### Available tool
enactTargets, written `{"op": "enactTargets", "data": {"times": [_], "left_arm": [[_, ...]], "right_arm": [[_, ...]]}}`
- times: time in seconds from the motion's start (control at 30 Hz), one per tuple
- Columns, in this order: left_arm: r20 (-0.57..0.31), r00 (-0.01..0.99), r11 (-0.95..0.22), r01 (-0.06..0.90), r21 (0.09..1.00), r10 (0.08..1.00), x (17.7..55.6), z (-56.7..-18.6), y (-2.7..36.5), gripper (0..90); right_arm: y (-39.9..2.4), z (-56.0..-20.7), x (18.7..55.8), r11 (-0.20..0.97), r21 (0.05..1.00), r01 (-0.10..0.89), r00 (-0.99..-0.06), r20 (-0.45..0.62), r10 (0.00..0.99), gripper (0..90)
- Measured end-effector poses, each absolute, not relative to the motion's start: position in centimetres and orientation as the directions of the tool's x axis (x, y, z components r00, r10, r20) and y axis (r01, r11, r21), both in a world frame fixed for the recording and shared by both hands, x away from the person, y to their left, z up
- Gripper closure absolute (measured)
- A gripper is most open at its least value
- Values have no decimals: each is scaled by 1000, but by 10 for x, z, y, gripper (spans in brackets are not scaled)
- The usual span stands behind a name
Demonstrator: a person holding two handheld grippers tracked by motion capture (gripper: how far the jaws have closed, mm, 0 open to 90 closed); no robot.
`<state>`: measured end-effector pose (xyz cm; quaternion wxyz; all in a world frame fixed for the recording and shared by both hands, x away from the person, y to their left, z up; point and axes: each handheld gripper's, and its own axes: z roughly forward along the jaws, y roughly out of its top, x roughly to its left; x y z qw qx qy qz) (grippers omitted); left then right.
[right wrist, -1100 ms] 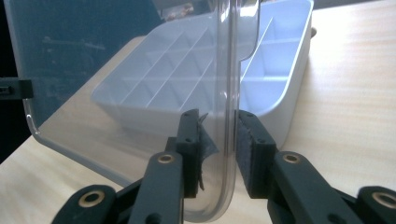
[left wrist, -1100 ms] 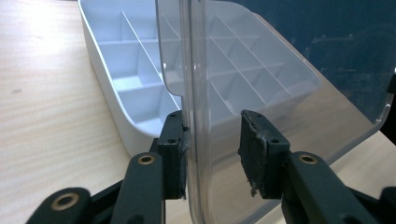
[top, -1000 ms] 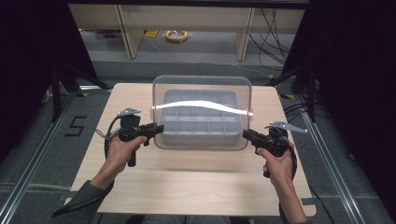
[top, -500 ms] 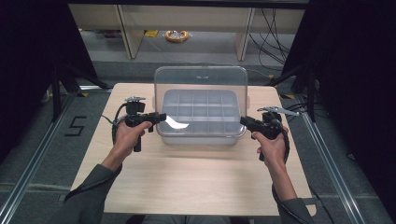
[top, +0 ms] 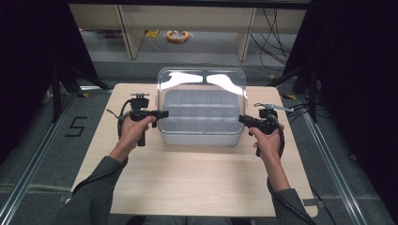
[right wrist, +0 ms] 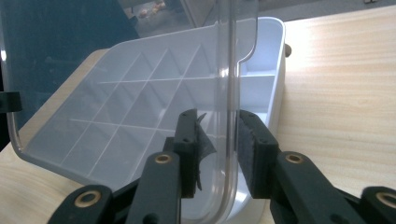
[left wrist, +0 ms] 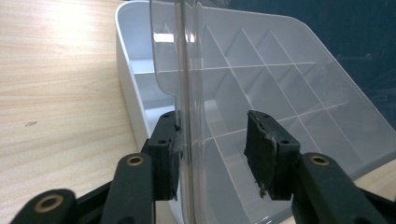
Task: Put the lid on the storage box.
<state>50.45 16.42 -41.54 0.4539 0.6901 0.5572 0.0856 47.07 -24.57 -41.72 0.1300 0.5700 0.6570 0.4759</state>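
- Between the jaws of the left gripper (left wrist: 212, 149) stood the side edge of the clear lid (left wrist: 187, 70); one pad touched it, the other stood clear, and the jaws had just been opening, so this side gave no real clamp.
- At the opposite end of the white box (top: 202, 138), the right gripper (right wrist: 219, 140) was closed narrow on the lid's other side edge, and I judged it to be carrying most of the hold.
- Above the white box the lid stood nearly upright, tilted over the far side, its lower edge low against the box; whether that edge rested on the rim I could not tell.
- Inside the white box the grid of compartments looked empty.
- Under the white box lay the wooden bench (top: 187, 178), bare towards the person.
- The step in hand appeared to be seating or parting the lid at the box. To do it well, I would have kept the right grip firm until the lid's weight sat on the box. I would also have kept both hands level with each other so the lid did not twist, and drawn the left gripper straight out sideways from the box without snagging the edge.
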Motion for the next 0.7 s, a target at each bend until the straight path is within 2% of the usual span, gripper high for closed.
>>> {"op": "enactTargets", "data": {"times": [0.1, 0.17, 0.27, 0.33, 0.47, 0.5, 0.53, 0.63, 0.7], "left_arm": [[-386, 367, 23, 699, 715, 846, 507, -417, 165, 554], [-385, 361, 24, 703, 711, 849, 508, -417, 164, 551], [-385, 350, 23, 714, 700, 854, 511, -419, 162, 541], [-382, 344, 18, 723, 690, 858, 513, -421, 161, 529], [-384, 329, 22, 734, 679, 862, 516, -424, 159, 517], [-388, 325, 26, 738, 675, 863, 516, -425, 159, 516], [-394, 318, 31, 744, 667, 863, 517, -426, 159, 516], [-395, 308, 33, 752, 658, 866, 519, -428, 159, 508], [-398, 302, 36, 757, 653, 866, 520, -431, 158, 506]], "right_arm": [[-247, -421, 473, -91, 780, 619, -322, 358, 876, 712], [-244, -421, 474, -123, 759, 639, -291, 387, 875, 708], [-246, -424, 478, -100, 771, 629, -306, 364, 880, 699], [-242, -423, 477, -140, 742, 656, -263, 399, 878, 687], [-244, -427, 482, -110, 761, 639, -286, 368, 885, 669], [-241, -426, 481, -147, 733, 664, -248, 401, 882, 666], [-243, -429, 484, -114, 756, 645, -274, 368, 888, 662], [-242, -431, 485, -113, 747, 655, -271, 371, 888, 645], [-238, -432, 484, -154, 717, 680, -235, 412, 880, 632]]}}
